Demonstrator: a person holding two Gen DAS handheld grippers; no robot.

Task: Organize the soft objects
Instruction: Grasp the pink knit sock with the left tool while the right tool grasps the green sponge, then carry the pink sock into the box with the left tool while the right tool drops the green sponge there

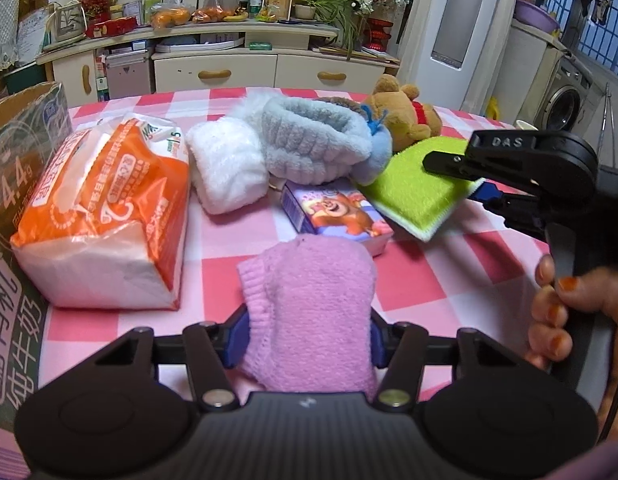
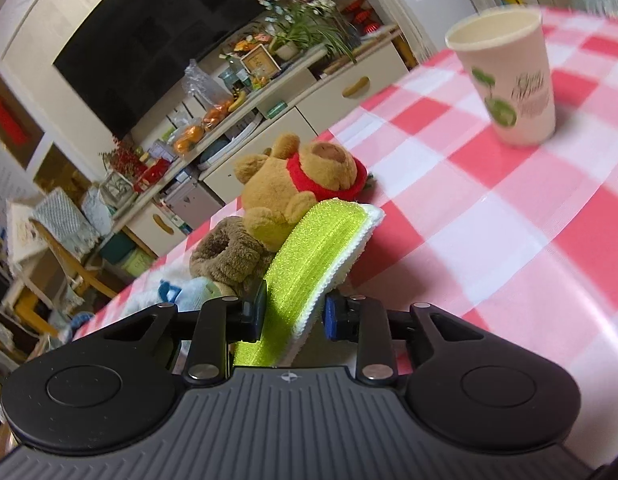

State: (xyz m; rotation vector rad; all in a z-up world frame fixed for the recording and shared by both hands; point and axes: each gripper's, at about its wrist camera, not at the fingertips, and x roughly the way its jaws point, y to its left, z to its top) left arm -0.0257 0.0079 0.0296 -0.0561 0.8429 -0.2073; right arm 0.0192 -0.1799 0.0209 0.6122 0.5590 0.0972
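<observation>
The left tool (image 1: 309, 336) gripped a pink sock (image 1: 309, 304) near the orange tissue pack (image 1: 105, 208); the right tool (image 2: 295, 316) clamped a green cloth (image 2: 305, 264), lettered "DAS", beyond it; bare checked surface (image 2: 489, 220) seemingly lay rightward.

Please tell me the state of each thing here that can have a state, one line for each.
Left gripper: jaws shut on the fuzzy pink knitted sock.
Right gripper: jaws shut on the flat lime-green scrubbing sponge, lifted and tilted.
Orange plastic tissue pack: torn open on top.
White paper cup with green print: upright.
Brown teddy bear with red collar: lying down.
</observation>
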